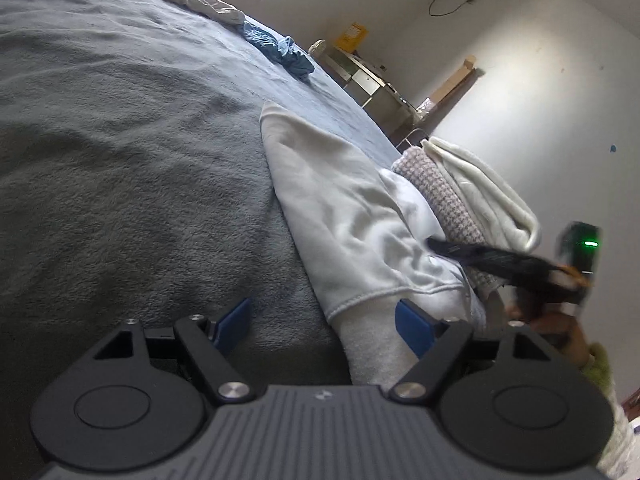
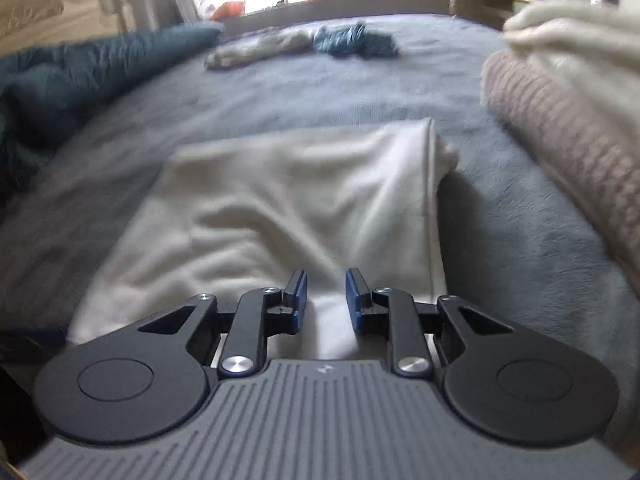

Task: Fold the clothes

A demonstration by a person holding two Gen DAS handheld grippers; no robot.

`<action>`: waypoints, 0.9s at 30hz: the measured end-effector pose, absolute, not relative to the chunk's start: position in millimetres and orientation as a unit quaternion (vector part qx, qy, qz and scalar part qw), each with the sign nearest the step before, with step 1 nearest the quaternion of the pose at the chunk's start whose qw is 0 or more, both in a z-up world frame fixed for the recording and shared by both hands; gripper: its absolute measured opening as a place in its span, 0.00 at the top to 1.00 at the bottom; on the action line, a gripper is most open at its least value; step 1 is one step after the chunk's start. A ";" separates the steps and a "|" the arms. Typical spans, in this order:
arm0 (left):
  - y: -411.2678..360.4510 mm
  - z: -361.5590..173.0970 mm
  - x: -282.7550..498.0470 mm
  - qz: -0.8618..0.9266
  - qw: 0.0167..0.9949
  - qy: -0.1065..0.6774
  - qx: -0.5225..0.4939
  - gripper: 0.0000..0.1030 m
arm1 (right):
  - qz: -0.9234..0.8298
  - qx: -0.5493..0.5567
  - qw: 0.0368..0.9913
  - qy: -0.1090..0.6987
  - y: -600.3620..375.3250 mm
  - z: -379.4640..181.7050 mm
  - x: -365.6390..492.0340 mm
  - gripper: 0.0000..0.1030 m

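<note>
A white garment (image 1: 344,216) lies folded on the grey bed blanket (image 1: 120,160); it also shows in the right wrist view (image 2: 280,200). My left gripper (image 1: 324,326) is open, its blue pads either side of the garment's near hem, low over the bed. My right gripper (image 2: 326,298) hovers over the garment's near edge with a narrow gap between its blue pads, nothing held. The right gripper's black fingers (image 1: 500,258) also show in the left wrist view, resting against the garment's far side.
A stack of folded clothes, pinkish knit (image 2: 560,140) under cream (image 2: 572,36), sits right of the garment. Crumpled blue (image 2: 352,40) and beige (image 2: 256,50) clothes lie far up the bed. A teal duvet (image 2: 80,76) is at left. Shelves (image 1: 360,72) stand by the wall.
</note>
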State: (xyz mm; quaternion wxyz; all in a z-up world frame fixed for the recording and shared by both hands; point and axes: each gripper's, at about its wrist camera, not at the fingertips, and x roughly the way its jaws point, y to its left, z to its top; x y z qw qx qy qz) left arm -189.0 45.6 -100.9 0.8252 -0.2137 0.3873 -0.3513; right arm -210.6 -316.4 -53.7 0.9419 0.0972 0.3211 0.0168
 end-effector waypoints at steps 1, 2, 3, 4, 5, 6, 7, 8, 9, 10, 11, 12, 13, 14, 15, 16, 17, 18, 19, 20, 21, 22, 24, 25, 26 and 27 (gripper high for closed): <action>46.4 -99.7 -189.6 -0.348 0.827 0.385 -0.215 0.22 | 0.026 0.100 0.947 0.306 -311.9 -43.4 -221.0 0.79; 47.2 -98.5 -190.3 -0.346 0.828 0.384 -0.217 0.22 | 0.035 0.097 0.949 0.297 -306.7 -38.4 -230.7 0.79; 47.1 -98.7 -190.0 -0.344 0.828 0.385 -0.221 0.22 | 0.043 0.092 0.951 0.293 -301.7 -36.4 -239.2 0.79; 46.8 -99.4 -189.5 -0.342 0.826 0.387 -0.226 0.22 | 0.049 0.083 0.950 0.298 -296.9 -39.7 -244.7 0.79; 46.5 -100.0 -188.9 -0.340 0.825 0.389 -0.231 0.22 | 0.049 0.074 0.946 0.312 -294.4 -49.1 -246.8 0.79; 45.5 -100.4 -188.8 -0.339 0.823 0.392 -0.232 0.22 | 0.043 0.071 0.940 0.331 -294.9 -62.5 -246.1 0.79; 44.3 -100.6 -188.8 -0.339 0.821 0.395 -0.233 0.22 | 0.037 0.077 0.936 0.341 -297.2 -75.1 -245.7 0.79; 43.0 -100.8 -188.8 -0.338 0.820 0.399 -0.233 0.22 | 0.033 0.091 0.936 0.338 -299.8 -79.5 -247.4 0.79; 41.3 -99.7 -189.1 -0.336 0.821 0.400 -0.228 0.22 | 0.028 0.103 0.937 0.334 -300.7 -75.5 -249.9 0.79; 39.4 -98.1 -189.5 -0.334 0.824 0.401 -0.221 0.22 | 0.028 0.109 0.939 0.324 -298.4 -67.7 -254.2 0.79; 37.0 -96.7 -190.1 -0.332 0.827 0.400 -0.216 0.22 | 0.033 0.111 0.943 0.310 -294.8 -59.0 -259.8 0.78; 34.3 -94.9 -190.4 -0.331 0.829 0.398 -0.212 0.21 | 0.045 0.109 0.948 0.297 -289.5 -52.7 -266.1 0.78; 30.7 -92.7 -189.8 -0.331 0.832 0.395 -0.208 0.21 | 0.058 0.101 0.950 0.289 -282.0 -51.0 -273.0 0.78; 26.7 -90.1 -189.6 -0.331 0.834 0.391 -0.203 0.21 | 0.063 0.088 0.950 0.294 -275.9 -56.4 -275.1 0.78; 22.0 -86.8 -190.0 -0.331 0.839 0.386 -0.196 0.21 | 0.064 0.073 0.947 0.307 -271.0 -65.3 -273.6 0.78; 15.8 -82.4 -191.4 -0.331 0.845 0.378 -0.183 0.21 | 0.059 0.062 0.944 0.319 -268.1 -75.7 -271.2 0.78; 9.1 -77.7 -193.1 -0.332 0.851 0.370 -0.168 0.21 | 0.055 0.058 0.944 0.321 -267.4 -81.0 -270.9 0.78; 2.6 -72.2 -195.5 -0.335 0.858 0.360 -0.149 0.21 | 0.053 0.058 0.946 0.316 -267.3 -82.1 -272.7 0.78; -4.9 -66.5 -198.4 -0.338 0.865 0.347 -0.129 0.21 | 0.051 0.060 0.947 0.311 -267.8 -78.4 -274.5 0.78; -12.8 -60.9 -201.3 -0.342 0.871 0.334 -0.109 0.21 | 0.047 0.063 0.950 0.301 -269.5 -72.5 -276.8 0.78; -21.8 -56.1 -203.3 -0.350 0.875 0.323 -0.091 0.21 | 0.042 0.068 0.955 0.287 -271.8 -67.5 -279.3 0.78; -31.1 -51.6 -205.1 -0.359 0.877 0.311 -0.075 0.21 | 0.038 0.072 0.959 0.273 -274.1 -62.5 -281.9 0.78; -50.9 -49.7 -207.7 -0.377 0.877 0.295 -0.048 0.20 | 0.018 0.065 0.963 0.260 -279.2 -63.1 -282.5 0.78; -60.6 -51.8 -207.8 -0.384 0.875 0.294 -0.034 0.19 | 0.009 0.062 0.963 0.263 -282.0 -67.8 -282.4 0.78; -69.1 -58.3 -207.1 -0.388 0.870 0.304 -0.018 0.18 | 0.002 0.061 0.961 0.271 -284.9 -74.7 -282.6 0.78; -77.2 -66.1 -206.3 -0.391 0.864 0.317 -0.002 0.18 | -0.001 0.064 0.959 0.276 -288.3 -81.0 -283.9 0.79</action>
